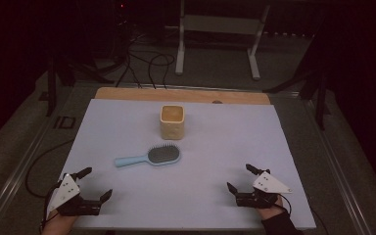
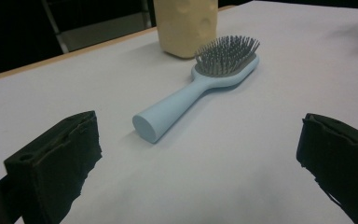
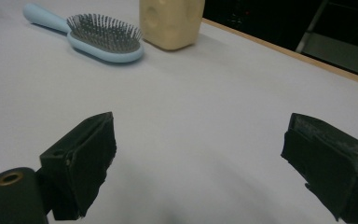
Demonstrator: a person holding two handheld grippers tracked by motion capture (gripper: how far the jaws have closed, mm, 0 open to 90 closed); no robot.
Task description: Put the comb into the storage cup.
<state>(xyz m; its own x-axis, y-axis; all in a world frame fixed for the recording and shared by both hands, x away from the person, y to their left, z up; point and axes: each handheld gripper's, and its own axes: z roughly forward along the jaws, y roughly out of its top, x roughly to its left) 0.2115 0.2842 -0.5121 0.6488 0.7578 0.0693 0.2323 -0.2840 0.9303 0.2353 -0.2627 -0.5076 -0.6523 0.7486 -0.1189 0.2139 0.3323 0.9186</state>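
Both tongs rest near the front edge of the pale lilac-white counter (image 1: 127, 122), the left tongs (image 1: 97, 183) and the right tongs (image 1: 239, 177) each spread wide and holding nothing. The light blue plastic hairbrush (image 1: 149, 156), bristles up, lies mid-counter, just in front of the cream square ceramic cup (image 1: 172, 122), apart from it. No grasp has begun; likely the left tongs must reach forward to the handle.

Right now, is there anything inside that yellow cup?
From the high view, the cup looks empty: its orange-tan inside shows, nothing sticking out. The near wall hides part of the bottom. The hairbrush lies outside, in front.
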